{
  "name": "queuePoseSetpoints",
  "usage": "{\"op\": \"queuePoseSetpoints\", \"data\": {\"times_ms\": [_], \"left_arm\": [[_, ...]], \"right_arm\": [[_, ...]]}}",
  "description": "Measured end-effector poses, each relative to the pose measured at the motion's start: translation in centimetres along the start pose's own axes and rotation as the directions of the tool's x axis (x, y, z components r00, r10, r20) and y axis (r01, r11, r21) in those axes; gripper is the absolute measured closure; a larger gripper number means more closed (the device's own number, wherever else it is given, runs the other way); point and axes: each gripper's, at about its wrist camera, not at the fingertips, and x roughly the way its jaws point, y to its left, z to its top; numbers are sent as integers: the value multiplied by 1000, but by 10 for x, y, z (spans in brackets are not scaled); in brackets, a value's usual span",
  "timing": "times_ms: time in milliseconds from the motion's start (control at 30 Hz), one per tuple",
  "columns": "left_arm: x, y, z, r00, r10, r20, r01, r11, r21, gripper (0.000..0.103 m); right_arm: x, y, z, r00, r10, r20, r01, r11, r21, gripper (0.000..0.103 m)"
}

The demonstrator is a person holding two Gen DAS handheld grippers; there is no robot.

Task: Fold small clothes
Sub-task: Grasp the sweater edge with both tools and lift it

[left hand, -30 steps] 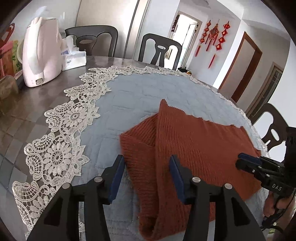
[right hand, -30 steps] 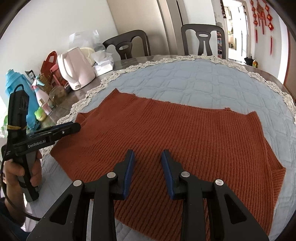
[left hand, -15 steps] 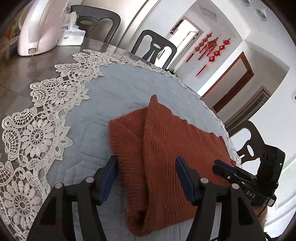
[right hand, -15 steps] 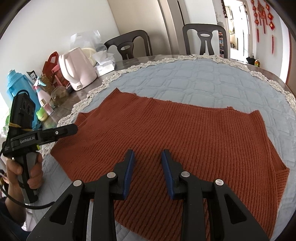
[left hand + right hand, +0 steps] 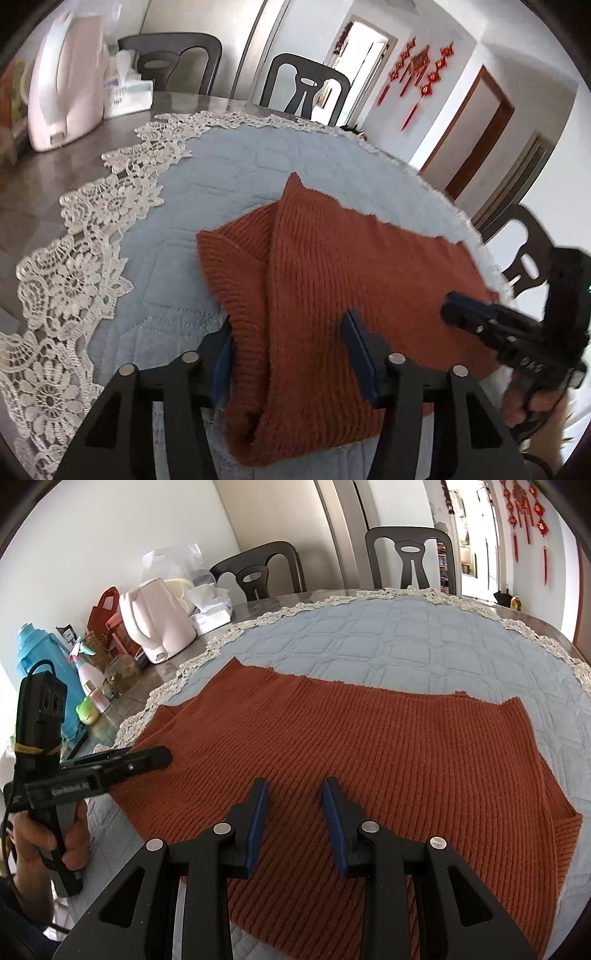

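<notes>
Left gripper [image 5: 290, 350]: held low over the near left end of the garment, pointed along the table; jaws stood wide, straddling a raised fold of knit, pads not seen pressing it. Its body and the gripping left hand [image 5: 55, 842] showed at the left edge of the right wrist view.

Right gripper [image 5: 295, 818]: held just above the near middle of the garment, level with the table; jaws stood apart at a middling width, nothing between them. In the left wrist view it appeared blurred at the right edge.

Rust knit garment [image 5: 351, 746]: lay spread flat across the blue quilted mat [image 5: 424, 642], ribbed side up, left end doubled into a soft fold [image 5: 258, 295]. Near edge cut off behind both grippers.

Lace border [image 5: 74, 266]: ringed the mat on the dark table [image 5: 37, 177].

Containers, far left of table: pink kettle [image 5: 155, 624], lid shut; blue jug [image 5: 40, 664]; tissue box [image 5: 210, 613] with tissue standing out; contents of the small bottles hard to make out.

Two dark chairs [image 5: 410, 561] stood behind the table.
</notes>
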Motion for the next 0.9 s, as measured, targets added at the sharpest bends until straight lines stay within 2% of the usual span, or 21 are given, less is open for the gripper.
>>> {"op": "queuePoseSetpoints", "data": {"times_ms": [267, 533, 633, 700, 800, 900], "left_arm": [[-1, -2, 0, 999, 42, -2, -42, 999, 17, 62], [-5, -6, 2, 1000, 27, -4, -27, 999, 43, 80], [-9, -6, 7, 1000, -19, -2, 19, 999, 28, 81], [-13, -4, 11, 997, -77, 2, 77, 997, 4, 82], [-21, -7, 19, 984, -175, 11, 176, 984, -28, 83], [-28, -21, 28, 969, -246, 25, 246, 969, -15, 85]], "right_arm": [[-4, 2, -1, 1000, -8, 0, 8, 1000, -5, 71], [-17, -6, -6, 1000, -24, 11, 24, 1000, 16, 71], [-22, -12, -7, 999, -36, 17, 36, 999, 33, 71], [-26, -18, -8, 999, -49, 21, 48, 998, 51, 71], [-34, -30, -10, 998, -57, 32, 54, 995, 87, 71], [-42, -41, -12, 997, -67, 48, 61, 991, 120, 71]]}}
